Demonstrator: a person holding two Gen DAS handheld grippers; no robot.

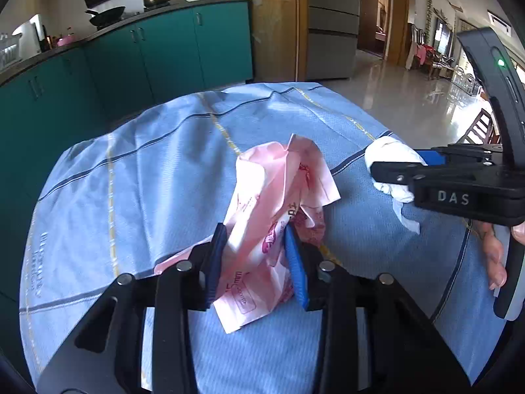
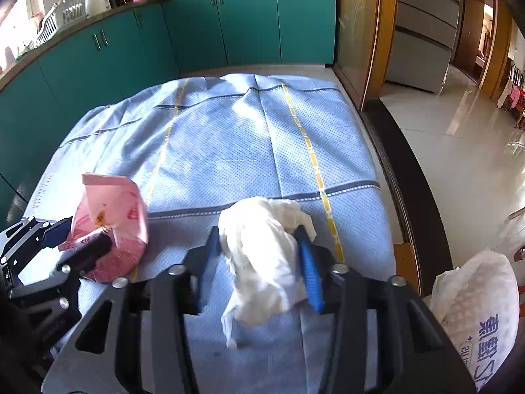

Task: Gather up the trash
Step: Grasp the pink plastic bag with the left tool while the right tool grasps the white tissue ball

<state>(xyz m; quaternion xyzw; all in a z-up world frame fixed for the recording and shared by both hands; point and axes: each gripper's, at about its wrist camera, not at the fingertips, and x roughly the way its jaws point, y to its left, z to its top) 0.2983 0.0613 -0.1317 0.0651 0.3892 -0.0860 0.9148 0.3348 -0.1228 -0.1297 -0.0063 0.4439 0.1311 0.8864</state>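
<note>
Both grabs on, now we lift clean.
Our left gripper [image 1: 256, 256] pinches the wrapper [image 1: 279, 203], our right gripper [image 2: 259, 262] the tissue [image 2: 262, 256]; we raise both straight off the cloth [image 2: 229, 138].

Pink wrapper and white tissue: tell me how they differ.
The pink wrapper is printed with red markings; the white tissue is plain. The wrapper stands up in stiff folds; the tissue is a soft crumpled wad. Both sit on the blue cloth, each pinched in a hand-held gripper.
</note>
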